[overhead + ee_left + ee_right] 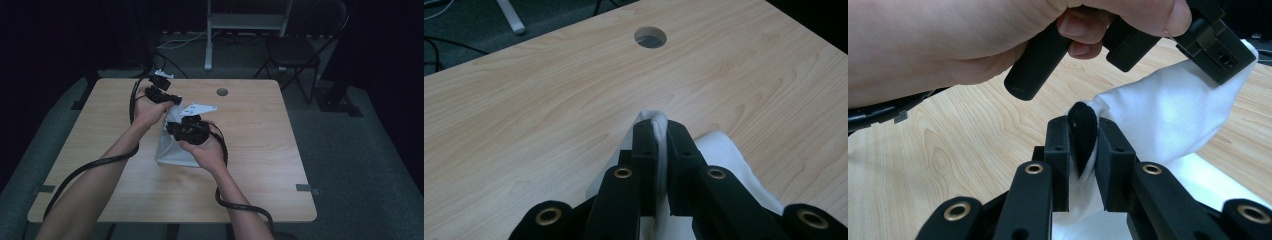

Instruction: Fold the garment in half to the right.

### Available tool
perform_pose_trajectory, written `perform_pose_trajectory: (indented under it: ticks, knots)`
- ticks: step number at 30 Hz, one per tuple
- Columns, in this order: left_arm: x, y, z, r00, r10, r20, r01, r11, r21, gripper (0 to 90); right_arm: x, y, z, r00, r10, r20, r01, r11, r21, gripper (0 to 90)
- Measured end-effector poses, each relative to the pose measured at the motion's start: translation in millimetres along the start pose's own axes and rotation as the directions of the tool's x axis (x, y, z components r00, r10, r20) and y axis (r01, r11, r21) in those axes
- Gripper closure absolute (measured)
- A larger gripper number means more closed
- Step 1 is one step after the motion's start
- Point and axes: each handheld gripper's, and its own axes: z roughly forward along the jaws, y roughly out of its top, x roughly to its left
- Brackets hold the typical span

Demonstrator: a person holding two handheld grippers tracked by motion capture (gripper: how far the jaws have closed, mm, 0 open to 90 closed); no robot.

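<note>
The surface [260,150] is a pale wood tabletop with a round hole [222,92] near its far edge, at about 12 o'clock from the middle. Beyond it, at 1 o'clock, a dark folding chair [295,52] stands on the grey floor [360,150].

A white cloth [172,150] lies just left of the surface's centre, its lower part resting on the wood and its upper part lifted between the two hands.

The left hand [147,111] holds the left gripper [165,97] at 11 o'clock from the cloth. In the left gripper view its jaws stand nearly together, pinching a thin upright fold of the cloth [659,145].

The right hand [207,150] holds the right gripper [175,129] at the cloth's upper right, about 2 o'clock. In the right gripper view its jaws are closed down on a bunched edge of the cloth [1168,115], with a dark tab [1083,132] showing between them. The cloth stretches from there up to the left gripper [1218,55] at 1 o'clock.

A black cable [90,167] trails under the left forearm.
</note>
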Motion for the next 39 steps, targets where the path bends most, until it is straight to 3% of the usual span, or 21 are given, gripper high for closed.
perform_pose_trajectory:
  ticks: [39]
  knots:
    - [-20.2,3.2,21.2,0.9990,0.028,0.034,-0.028,0.9995,0.014,84.7,-13.7,-20.3,-9.8,0.9992,0.032,0.022,-0.033,0.9993,0.016,77.9]
